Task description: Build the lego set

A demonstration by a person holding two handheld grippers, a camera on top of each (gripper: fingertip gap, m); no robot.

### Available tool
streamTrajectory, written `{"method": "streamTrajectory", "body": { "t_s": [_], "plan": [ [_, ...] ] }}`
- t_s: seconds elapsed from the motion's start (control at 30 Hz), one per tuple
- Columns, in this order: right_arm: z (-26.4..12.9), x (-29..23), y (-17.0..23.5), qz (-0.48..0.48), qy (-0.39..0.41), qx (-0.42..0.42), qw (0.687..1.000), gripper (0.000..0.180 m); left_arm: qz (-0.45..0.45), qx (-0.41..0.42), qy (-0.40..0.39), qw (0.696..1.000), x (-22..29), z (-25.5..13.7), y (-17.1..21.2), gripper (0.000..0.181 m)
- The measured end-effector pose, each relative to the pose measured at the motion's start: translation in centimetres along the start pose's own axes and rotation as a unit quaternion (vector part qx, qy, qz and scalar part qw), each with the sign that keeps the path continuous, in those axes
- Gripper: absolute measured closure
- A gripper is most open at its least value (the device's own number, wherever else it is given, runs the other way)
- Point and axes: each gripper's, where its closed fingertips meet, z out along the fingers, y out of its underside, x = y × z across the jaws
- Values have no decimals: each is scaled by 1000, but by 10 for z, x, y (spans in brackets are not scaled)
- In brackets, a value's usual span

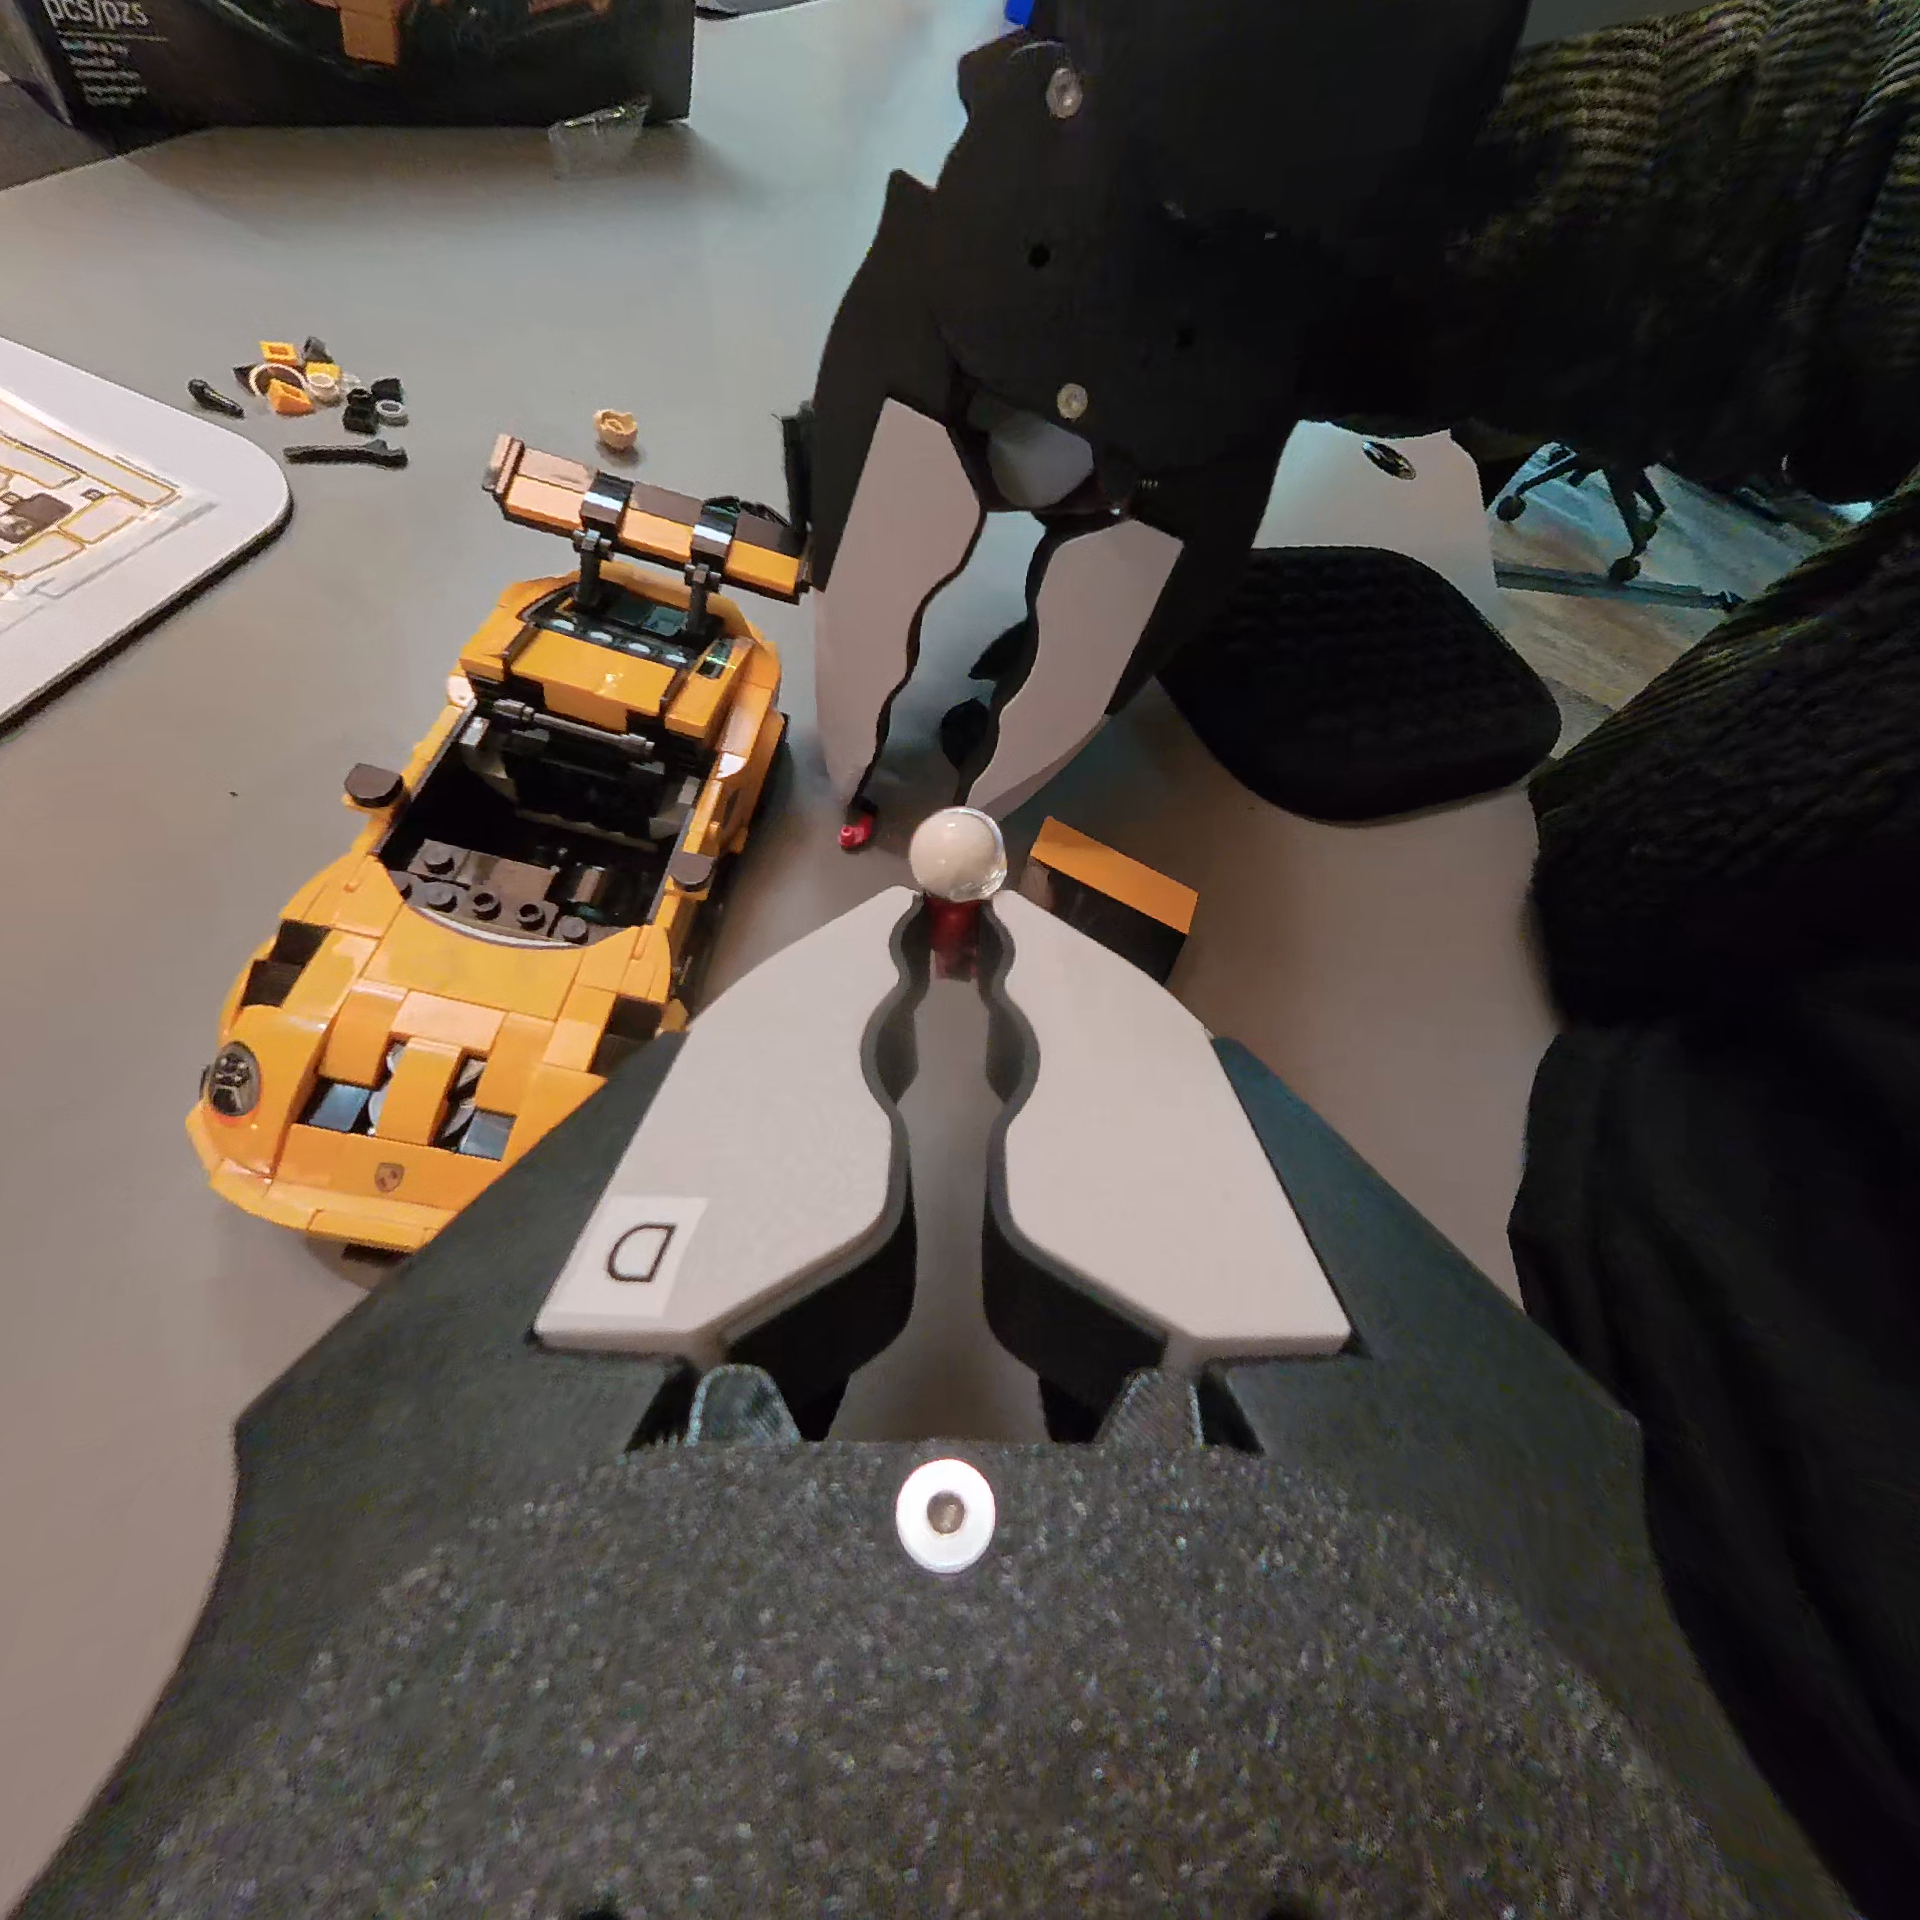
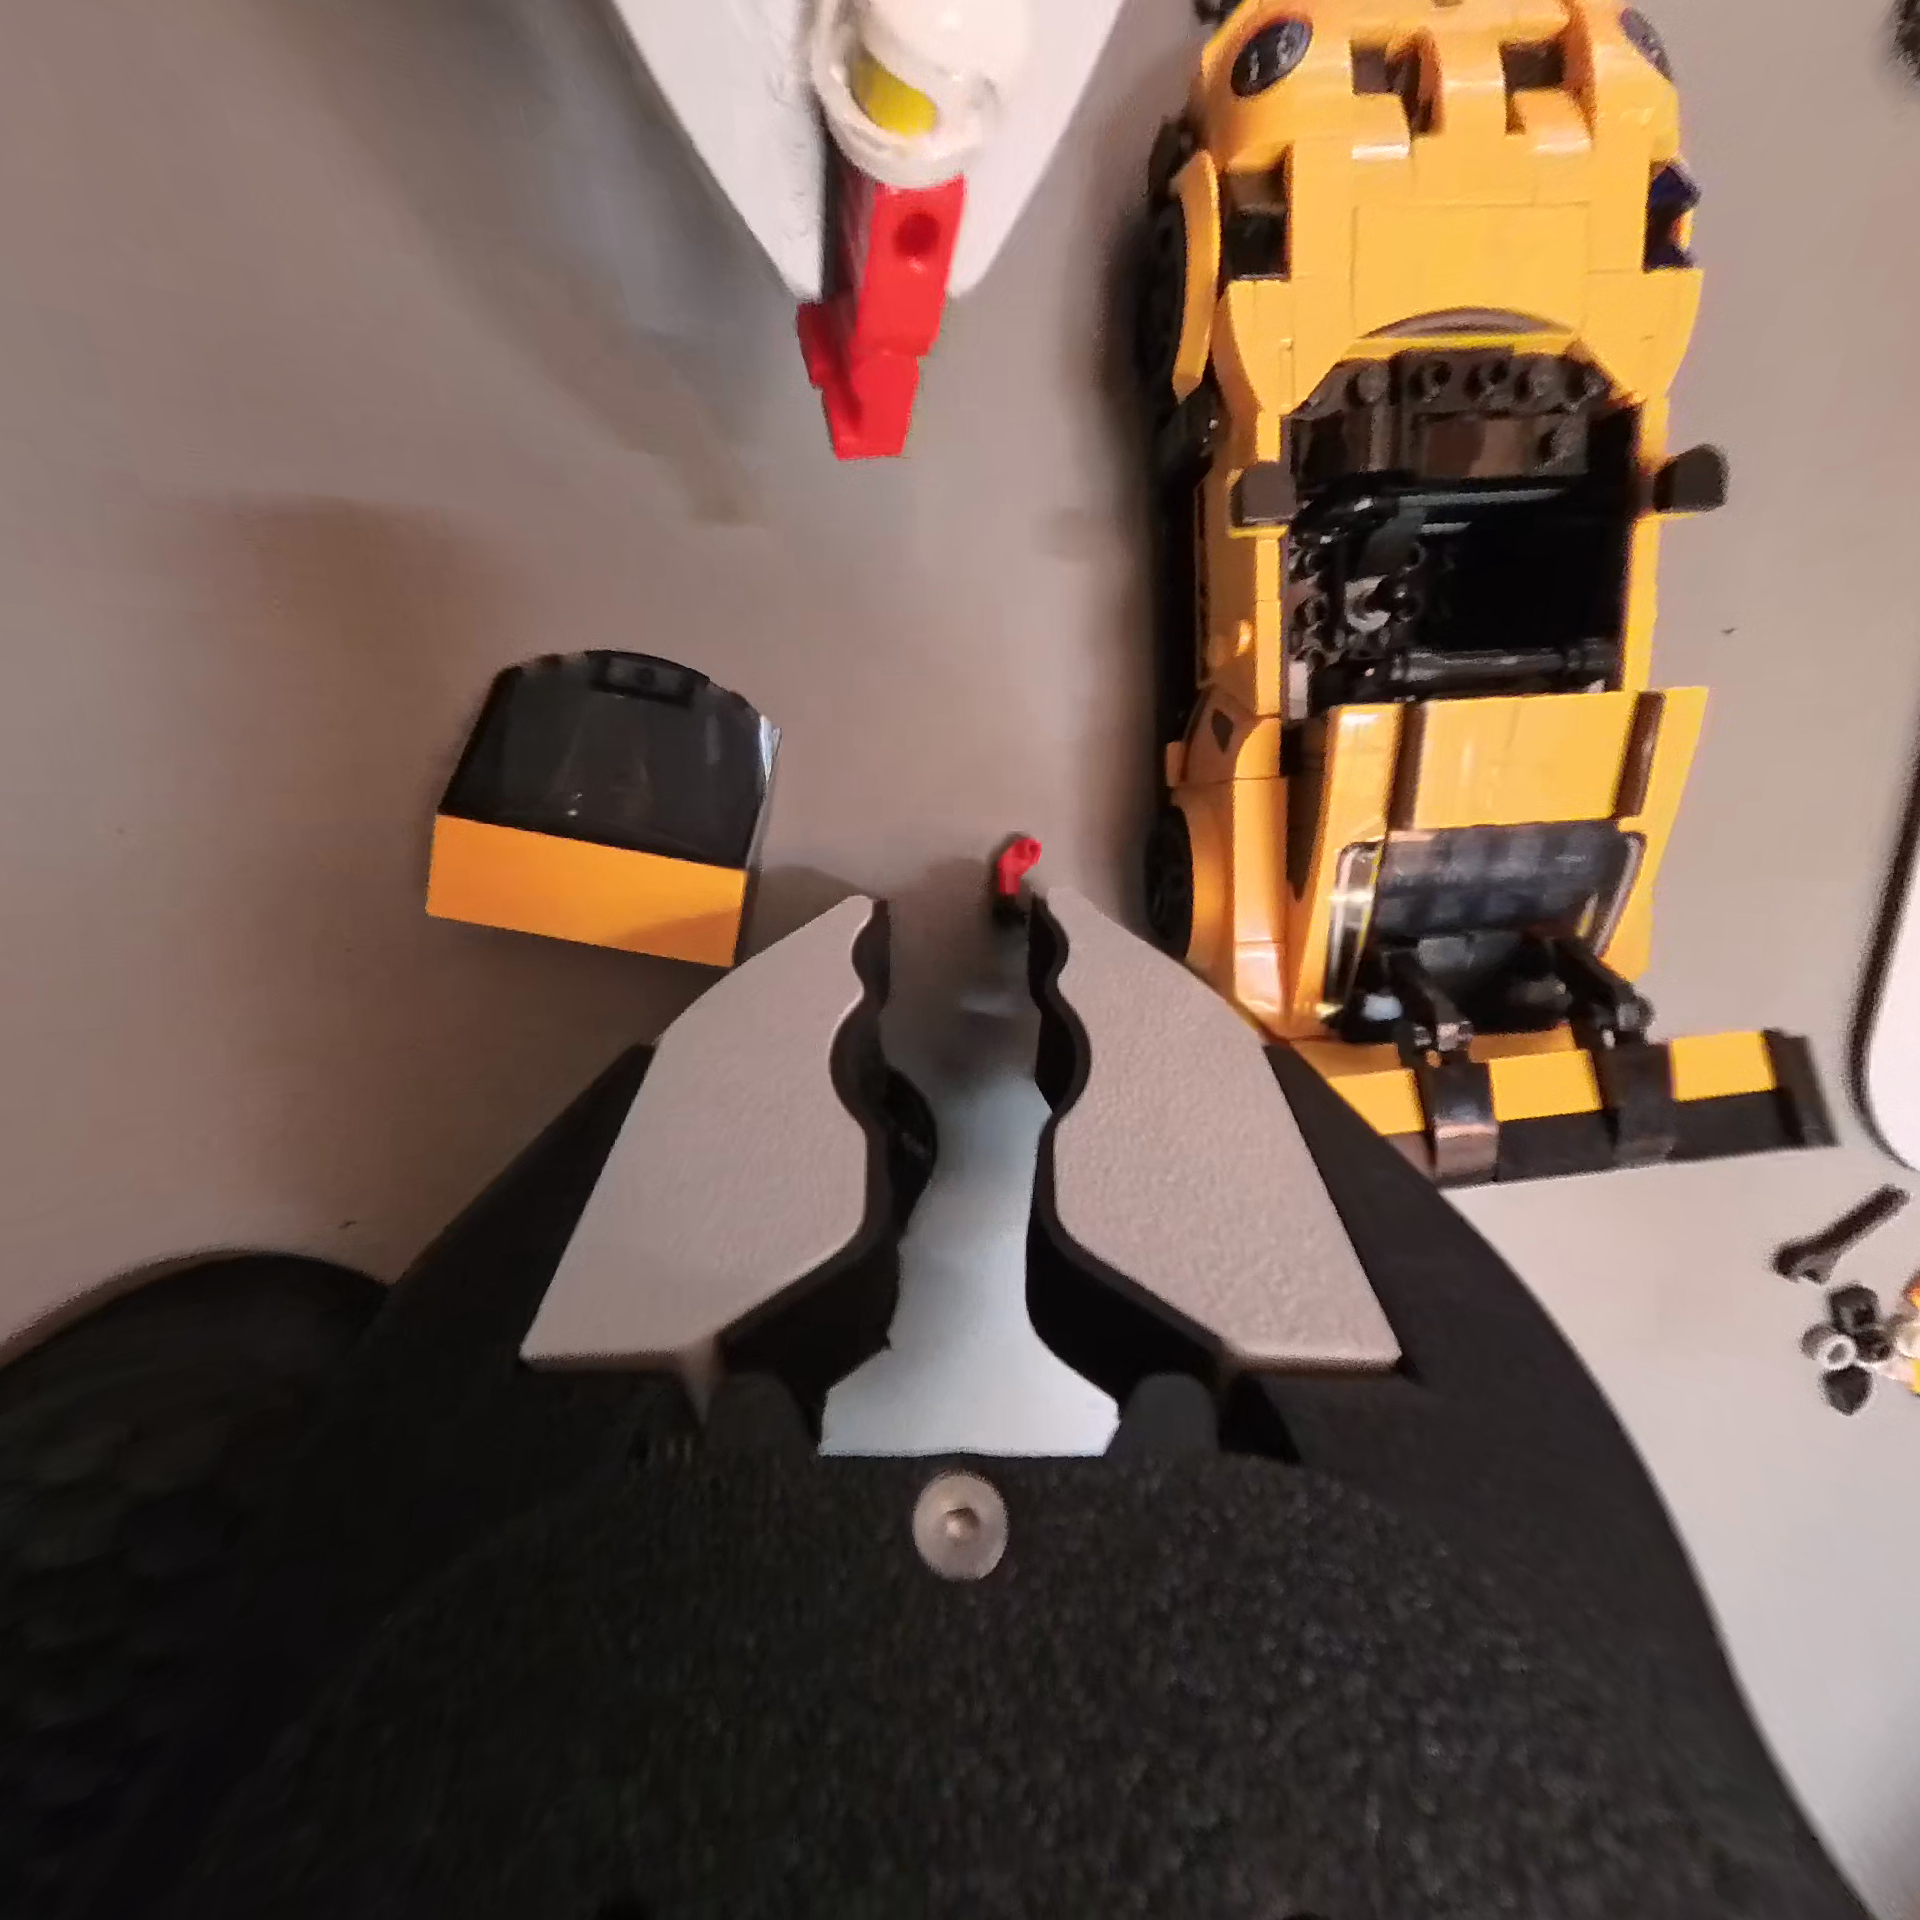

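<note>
Minifigure (image 1: 954,894) with a white helmet and red body sits clamped between the tips of the left hand-held gripper (image 1: 951,914), held above the grey surface (image 1: 520,260). Opposite it, the right hand-held gripper (image 2: 956,914) points down with its jaws parted; a small red piece (image 2: 1016,864) lies at its tips, and whether a fingertip touches it cannot be told. An orange lego car (image 1: 488,904) with an open black cockpit and a raised rear wing stands on the surface just left of the left hand-held gripper. A separate black-and-orange roof piece (image 2: 603,821) lies near the right hand-held gripper. Farther off are a cluster of loose small parts (image 1: 312,390), an instruction booklet (image 1: 104,509) at the left edge, and the set's dark box (image 1: 364,52) at the back.
</note>
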Motion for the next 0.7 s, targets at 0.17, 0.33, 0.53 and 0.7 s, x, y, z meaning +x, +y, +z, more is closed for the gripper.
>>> {"method": "streamTrajectory", "body": {
  "t_s": [0.17, 0.33, 0.53, 0.7],
  "plan": [
    [-4, -6, -3, 37, -21, 32, 999, 158, 7, -1, 5, 1000, 4, 0, 0, 173],
    [-11, 2, -8, 95, 23, 61, 993, 168, 8, 0, 6, 1000, 4, 0, -1, 173],
    [1, 9, -2, 175, 73, 55, 980, 166, 11, -3, 6, 1000, 6, 0, 0, 173],
    [0, 8, 1, 154, 96, 43, 982, 175, 13, -6, 7, 1000, 6, 1, 1, 173]
  ]
}}
